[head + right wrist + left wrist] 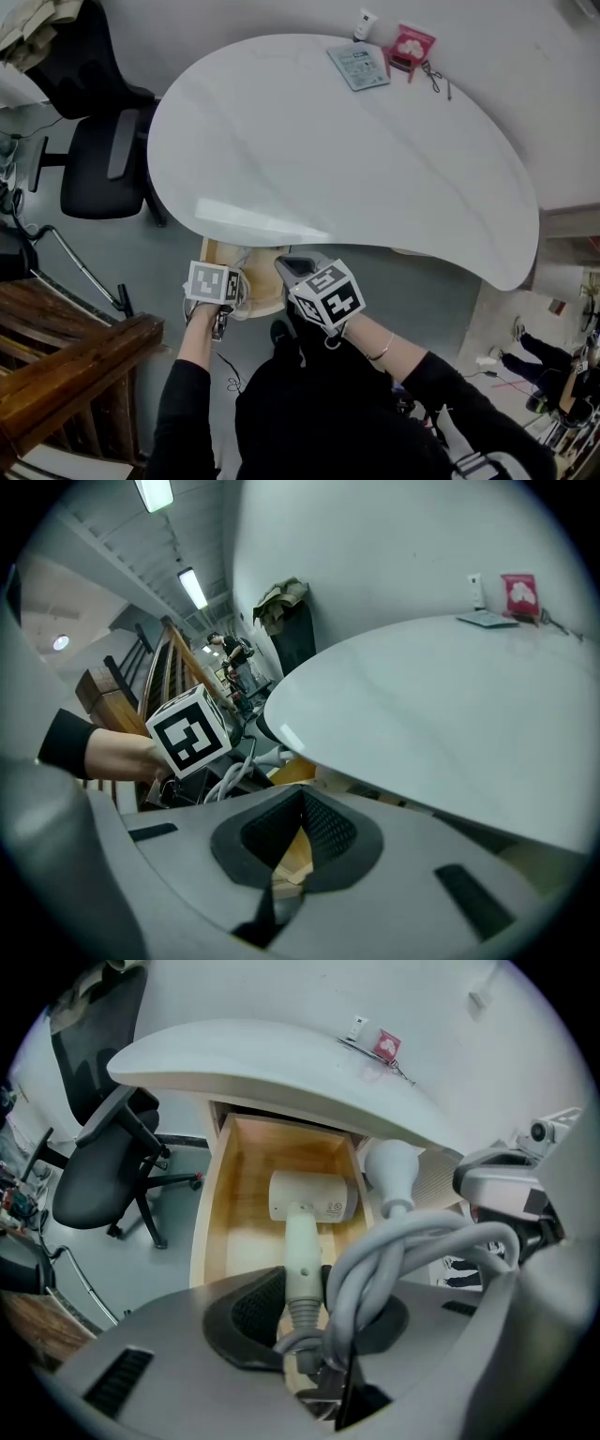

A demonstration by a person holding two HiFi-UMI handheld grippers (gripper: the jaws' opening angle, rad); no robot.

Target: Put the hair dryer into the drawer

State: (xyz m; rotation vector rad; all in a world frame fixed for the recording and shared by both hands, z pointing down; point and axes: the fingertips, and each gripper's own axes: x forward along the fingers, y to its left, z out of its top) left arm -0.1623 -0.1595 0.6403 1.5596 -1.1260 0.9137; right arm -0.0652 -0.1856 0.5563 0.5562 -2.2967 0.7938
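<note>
The white hair dryer [314, 1196] hangs head-down in the open wooden drawer [211, 1213]. My left gripper [305, 1276] is shut on its handle, and the coiled grey cord [403, 1241] and plug [394, 1171] bunch beside the jaws. In the head view the left gripper [234, 292] sits over the drawer [220, 251], just under the table's front edge. My right gripper [287, 266] is close to its right, also at the drawer. Its jaws [302, 799] are shut with nothing between them, and a strip of drawer wood shows behind them.
The white curved table [356, 159] overhangs the drawer. A teal packet [359, 66], a pink packet [410, 47] and a small tube [365, 23] lie at its far edge. A black office chair [98, 159] stands to the left, with a wooden stair rail [66, 356] nearer me.
</note>
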